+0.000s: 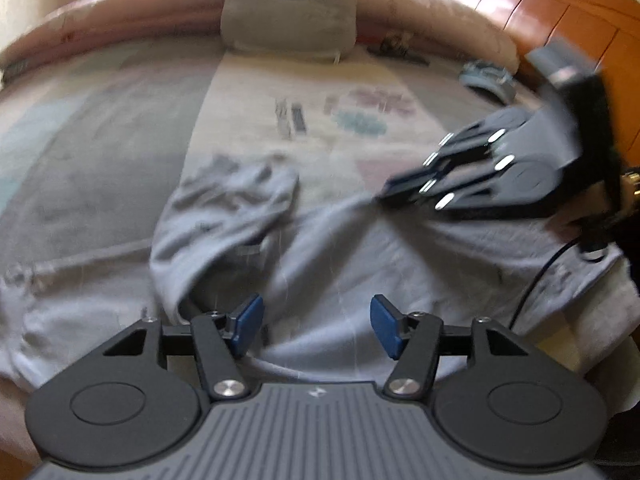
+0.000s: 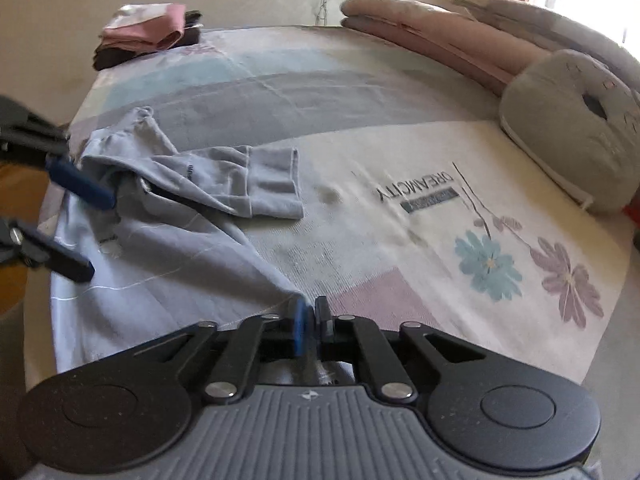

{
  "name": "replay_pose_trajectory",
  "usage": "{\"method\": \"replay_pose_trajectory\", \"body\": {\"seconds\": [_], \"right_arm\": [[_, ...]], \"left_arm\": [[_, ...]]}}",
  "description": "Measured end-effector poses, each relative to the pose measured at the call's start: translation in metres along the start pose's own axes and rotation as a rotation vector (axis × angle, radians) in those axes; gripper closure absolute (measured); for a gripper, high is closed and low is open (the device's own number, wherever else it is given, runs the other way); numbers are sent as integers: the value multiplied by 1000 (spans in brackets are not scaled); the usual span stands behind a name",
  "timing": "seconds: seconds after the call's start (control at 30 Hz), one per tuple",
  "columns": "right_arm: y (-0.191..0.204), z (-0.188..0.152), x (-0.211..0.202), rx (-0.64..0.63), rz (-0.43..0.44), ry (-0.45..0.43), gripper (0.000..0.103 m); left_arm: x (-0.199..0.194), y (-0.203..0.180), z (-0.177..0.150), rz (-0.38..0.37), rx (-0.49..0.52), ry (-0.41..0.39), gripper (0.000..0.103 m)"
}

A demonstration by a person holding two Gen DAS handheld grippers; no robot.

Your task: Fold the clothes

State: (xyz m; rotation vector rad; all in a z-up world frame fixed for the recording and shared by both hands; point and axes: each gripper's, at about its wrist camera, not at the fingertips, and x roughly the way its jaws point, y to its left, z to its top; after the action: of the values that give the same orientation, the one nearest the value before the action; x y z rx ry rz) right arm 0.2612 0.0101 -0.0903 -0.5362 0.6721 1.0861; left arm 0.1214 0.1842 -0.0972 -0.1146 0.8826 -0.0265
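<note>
Blue pads of the right gripper are clamped on a corner of the grey garment, its fabric hidden between them. Left gripper hovers spread over the garment, gripping nothing. Garment lies crumpled on the patterned bedsheet; grey cushion and folded pink clothes lie well apart. Left-wrist view is blurred.

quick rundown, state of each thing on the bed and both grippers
grey garment: spread out, rumpled, one sleeve folded across
left gripper: open above the garment, nothing between its fingers
right gripper: shut on the garment's edge
pink and dark clothes: folded, stacked at the far corner
grey cushion: lying against the bedding
pink quilt: folded along the far side
</note>
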Motion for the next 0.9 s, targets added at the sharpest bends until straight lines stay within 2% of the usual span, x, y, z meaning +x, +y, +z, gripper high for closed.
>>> {"method": "replay_pose_trajectory", "body": {"seconds": [0.1, 0.17, 0.27, 0.37, 0.43, 0.6, 0.73, 0.87, 0.9], "right_arm": [[-6, -7, -29, 55, -40, -47, 79], [-13, -17, -51, 92, -97, -68, 73], [-33, -41, -74, 162, -171, -44, 73], [-56, -64, -83, 254, -238, 2, 73], [-67, -72, -85, 306, -245, 1, 73], [-72, -67, -76, 310, -196, -8, 73], [-55, -53, -43, 307, -110, 43, 73], [-47, -45, -14, 334, -163, 19, 67], [-50, -42, -10, 354, -176, 18, 62]], "left_arm": [[-1, 0, -4, 8, 20, 9, 43], [-6, -2, -4, -9, 36, -20, 43], [-7, -5, 0, -50, 58, -58, 38], [9, -8, 4, -57, 47, -28, 38], [16, -9, 0, -38, 40, 2, 39], [8, -10, -12, -22, 35, 21, 38], [3, -8, -18, -22, 36, 29, 37], [-1, -12, -21, -11, 55, 47, 33], [-2, -14, -22, -7, 66, 54, 32]]}}
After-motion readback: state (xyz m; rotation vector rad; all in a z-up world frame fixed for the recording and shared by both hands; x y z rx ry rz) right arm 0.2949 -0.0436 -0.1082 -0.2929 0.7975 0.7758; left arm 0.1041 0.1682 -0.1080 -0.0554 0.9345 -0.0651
